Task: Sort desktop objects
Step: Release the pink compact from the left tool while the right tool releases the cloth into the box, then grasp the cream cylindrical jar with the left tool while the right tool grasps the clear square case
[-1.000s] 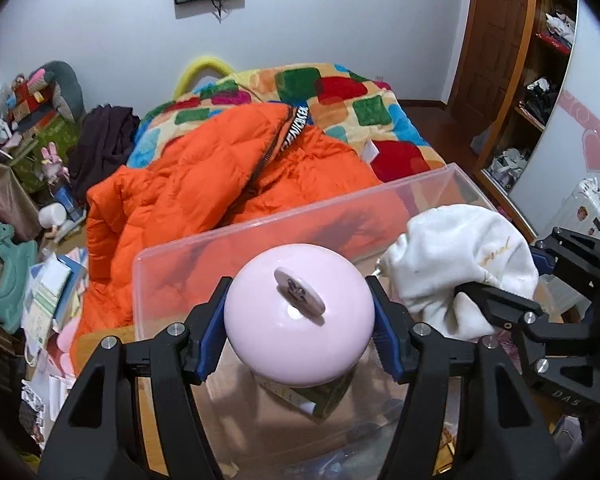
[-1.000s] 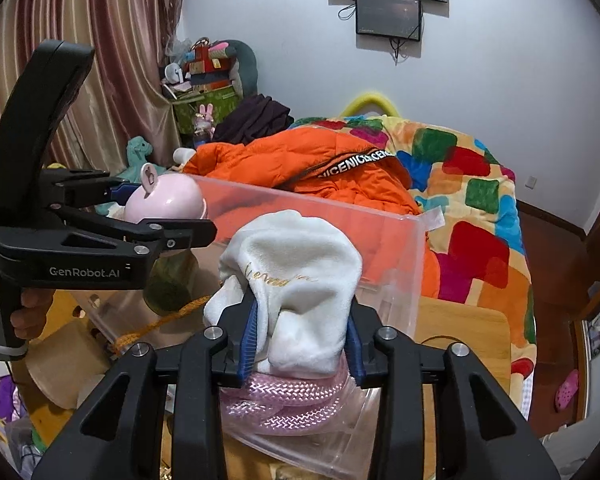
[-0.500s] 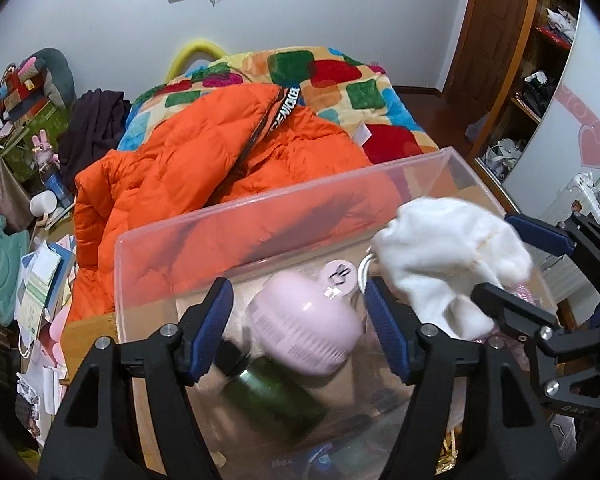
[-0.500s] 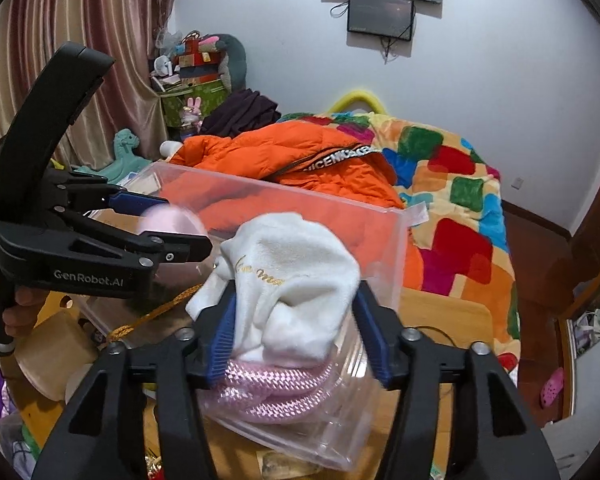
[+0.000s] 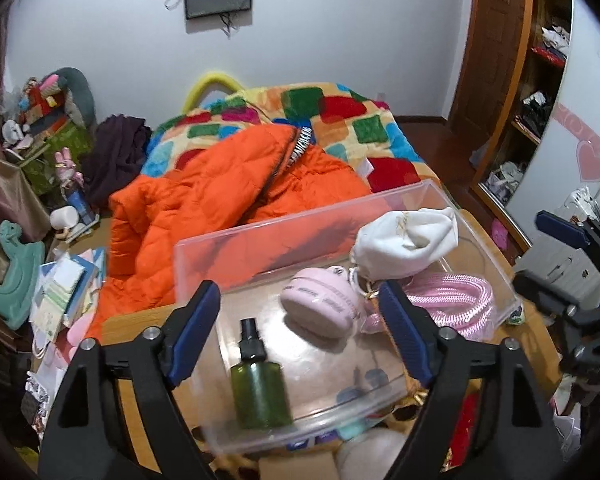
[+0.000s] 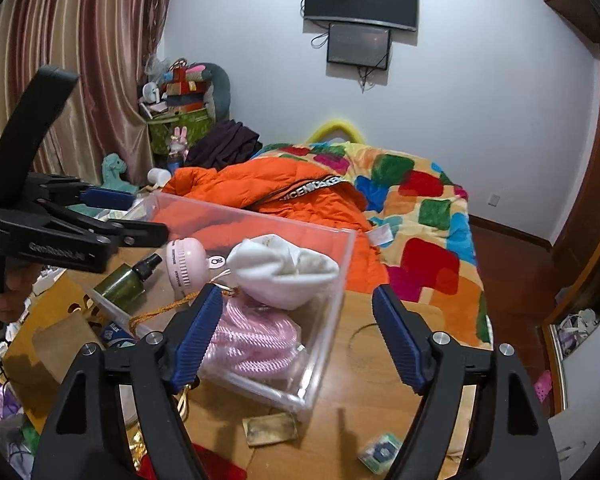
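Above the clear plastic bin (image 5: 480, 248) both tools hang empty: left gripper (image 5: 300, 332) with jaws opening and nothing between the pads, right gripper (image 6: 298, 338) likewise opening, clear of the contents. Inside the bin, seen from the left wrist: green spray bottle (image 5: 260, 388) lying flat near the front wall, pink round fan (image 5: 320, 308) on its side at centre, white cloth pouch (image 5: 408, 240) at the far right corner, sitting partly on the pink rope coil (image 5: 448, 300). Loose items on the wooden desk (image 6: 380, 420) not yet sorted: a small tan packet (image 6: 272, 430) and a small teal box (image 6: 380, 450) just outside the bin's near corner. Risks, as judged: bin wall is thin and light, so a fingertip catching the rim on the way out could drag or tip it. Pouch rests high on the coil and may roll against the wall if the bin is knocked. Gold cord (image 6: 160, 314) appears to trail over the near left edge; a jaw snagging it could pull contents out. The two grippers work close together; crossing paths toward the loose items risks a collision.
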Demonstrator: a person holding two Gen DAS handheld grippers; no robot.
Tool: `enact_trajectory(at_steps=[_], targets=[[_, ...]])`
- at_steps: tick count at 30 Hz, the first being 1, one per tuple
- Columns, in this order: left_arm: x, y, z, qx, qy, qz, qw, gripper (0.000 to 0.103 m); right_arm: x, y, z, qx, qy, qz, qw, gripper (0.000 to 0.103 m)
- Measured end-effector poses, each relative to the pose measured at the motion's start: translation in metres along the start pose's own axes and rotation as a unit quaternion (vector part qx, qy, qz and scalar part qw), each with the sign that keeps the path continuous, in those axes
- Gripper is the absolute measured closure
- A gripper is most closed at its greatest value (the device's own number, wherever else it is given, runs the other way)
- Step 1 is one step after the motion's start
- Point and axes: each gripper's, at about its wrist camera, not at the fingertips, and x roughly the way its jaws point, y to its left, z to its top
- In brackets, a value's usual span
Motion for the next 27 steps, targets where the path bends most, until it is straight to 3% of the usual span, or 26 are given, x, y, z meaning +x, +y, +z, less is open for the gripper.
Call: enact_trajectory(at_steps=[5, 12, 27], targets=[[-0.021, 0.009, -0.015, -0.003, -0.017, 0.02, 0.9997, 0.014, -0.024, -0.014, -0.009, 0.016, -0.015, -0.017, 1.0, 0.021], [-0.038, 0.021, -0.042, -0.018, -0.024, 0.039, 0.9988, 0.013, -0.043, -0.036, -0.031, 0.038, -0.01, -0.038, 0.999, 0.021], [-0.04, 0.02, -0.117, -0.028, 0.0, 0.059, 0.9978, 0.013, -0.023, -0.062, -0.093, 0.055, 0.062, -0.07, 0.994, 0.021]])
